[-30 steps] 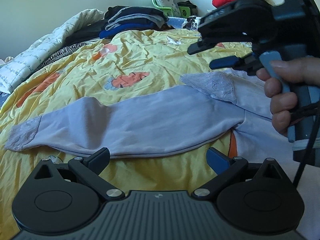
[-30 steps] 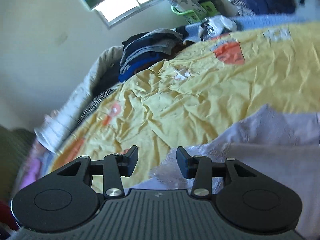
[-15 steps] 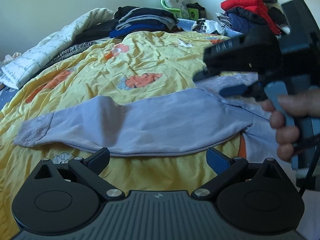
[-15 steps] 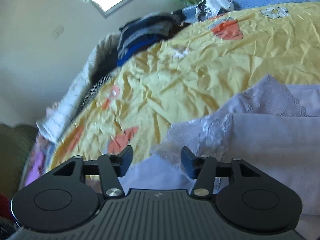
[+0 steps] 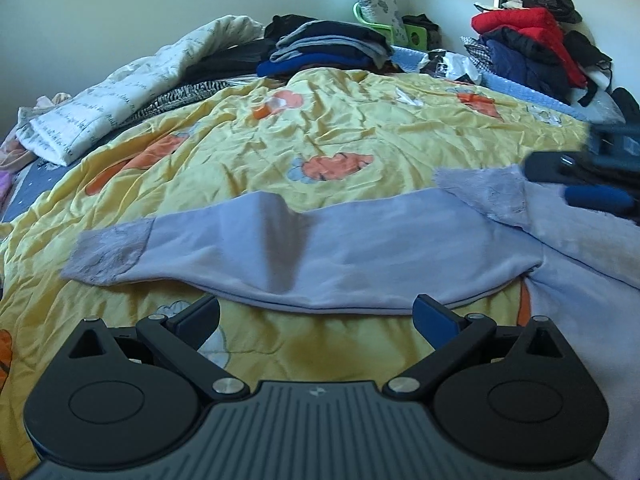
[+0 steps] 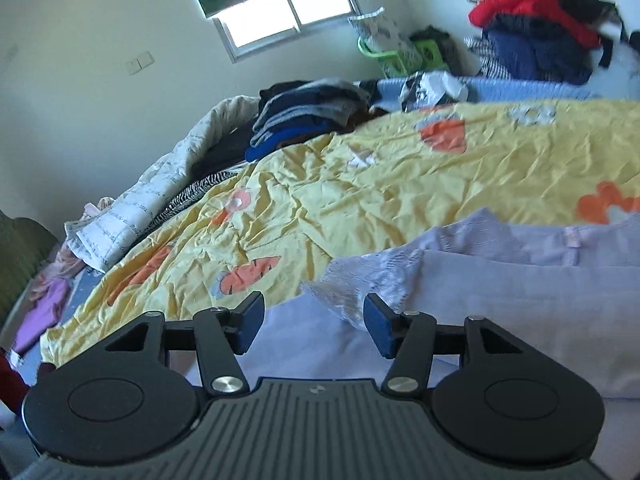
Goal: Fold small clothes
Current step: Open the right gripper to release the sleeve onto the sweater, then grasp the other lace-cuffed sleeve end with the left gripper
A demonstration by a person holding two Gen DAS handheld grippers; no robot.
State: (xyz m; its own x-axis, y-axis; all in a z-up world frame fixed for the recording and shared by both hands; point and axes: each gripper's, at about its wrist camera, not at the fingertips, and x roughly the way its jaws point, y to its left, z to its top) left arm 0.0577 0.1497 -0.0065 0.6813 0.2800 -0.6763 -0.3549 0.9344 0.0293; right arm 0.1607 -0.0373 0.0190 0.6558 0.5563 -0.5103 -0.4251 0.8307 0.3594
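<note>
A lavender long-sleeved garment (image 5: 360, 248) lies on the yellow bedspread (image 5: 320, 140). One sleeve stretches left, ending in a lace cuff (image 5: 108, 252). The other sleeve's lace cuff (image 5: 484, 192) lies folded over the body at right. My left gripper (image 5: 316, 316) is open and empty, just in front of the sleeve's lower edge. My right gripper (image 6: 314, 322) is open and empty, right behind the folded lace cuff (image 6: 360, 280); it also shows at the right edge of the left wrist view (image 5: 588, 184).
A stack of folded dark clothes (image 5: 328, 48) sits at the far side of the bed. A white quilt (image 5: 120, 92) is bunched at the far left. A pile of red and navy clothes (image 5: 532, 48) stands at the back right.
The right gripper has let go of the lace cuff, opened wider and drawn back to the right. The cuff now rests on the garment. The left gripper stayed open in place.
</note>
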